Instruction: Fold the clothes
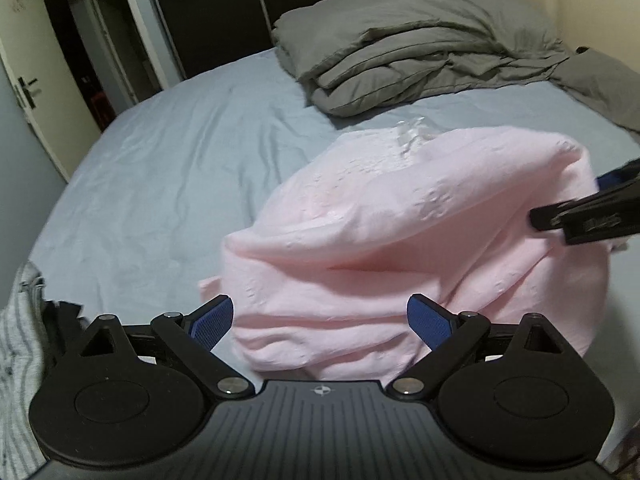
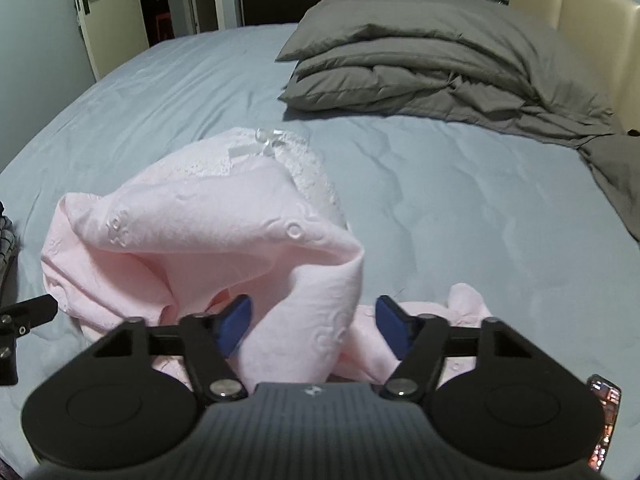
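while the pink garment (image 2: 208,232) sits bunched on the blue sheet (image 2: 440,184), a loose fold of it rises right between the spread pads of the right gripper (image 2: 312,330), jaws apart and not yet pinching. the left gripper (image 1: 320,320) is also apart, with the heap just ahead of it and slightly to its right, cloth lying low between the tips but not clamped. the lace and bow end (image 2: 268,144) points away toward the grey duvet (image 2: 420,52), so the long axis seems to run from the grippers toward the headboard. i judge the right one nearer to a hold, since cloth already stands in its gap. striped clothes (image 1: 20,340) wait at the left edge.
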### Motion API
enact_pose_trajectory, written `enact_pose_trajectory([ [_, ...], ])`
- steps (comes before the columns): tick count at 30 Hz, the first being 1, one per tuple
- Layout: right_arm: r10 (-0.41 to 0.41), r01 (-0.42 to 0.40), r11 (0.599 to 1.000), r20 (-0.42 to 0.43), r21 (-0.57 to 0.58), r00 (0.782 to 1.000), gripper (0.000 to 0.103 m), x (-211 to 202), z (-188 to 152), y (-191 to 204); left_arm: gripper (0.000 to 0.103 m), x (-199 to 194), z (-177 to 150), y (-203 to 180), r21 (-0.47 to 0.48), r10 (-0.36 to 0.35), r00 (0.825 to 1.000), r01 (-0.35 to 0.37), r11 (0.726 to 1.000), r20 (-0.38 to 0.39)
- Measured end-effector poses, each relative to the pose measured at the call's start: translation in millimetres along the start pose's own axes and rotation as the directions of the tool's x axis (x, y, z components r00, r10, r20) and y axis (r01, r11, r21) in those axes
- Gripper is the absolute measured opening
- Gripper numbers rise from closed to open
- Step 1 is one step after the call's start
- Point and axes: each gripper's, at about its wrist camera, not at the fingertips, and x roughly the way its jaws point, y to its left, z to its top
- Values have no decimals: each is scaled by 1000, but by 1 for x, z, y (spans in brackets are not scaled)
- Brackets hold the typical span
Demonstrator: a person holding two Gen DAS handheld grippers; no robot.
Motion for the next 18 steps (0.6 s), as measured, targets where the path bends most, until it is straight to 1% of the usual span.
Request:
enact_pose_trajectory([
  [1,25,-25,1000,-11,4,1000,43,1,1,-1,95,-1,1,-2,-7,-17,1000,17,1000,4],
  [3,77,-76,997,-31,23,997,27,2,3,-2,95,-2,5,-4,-34,-61,998,60,998,-9],
  [5,113,-112,993,-31,27,993,21,-1,3,0,95,-4,10,-5,-73,-99,995,97,993,-24],
  [8,141,-141,990,-23,-11,990,11,-8,1,8,95,-6,14,-3,-115,-132,991,128,985,-29],
  [12,187,-190,981,-57,-48,981,7,-12,-13,21,95,-16,14,3,-158,-150,989,147,976,-8],
  [18,253,-264,960,-115,-97,961,5,-19,-35,42,95,-21,7,4,-166,-186,982,181,969,-14],
])
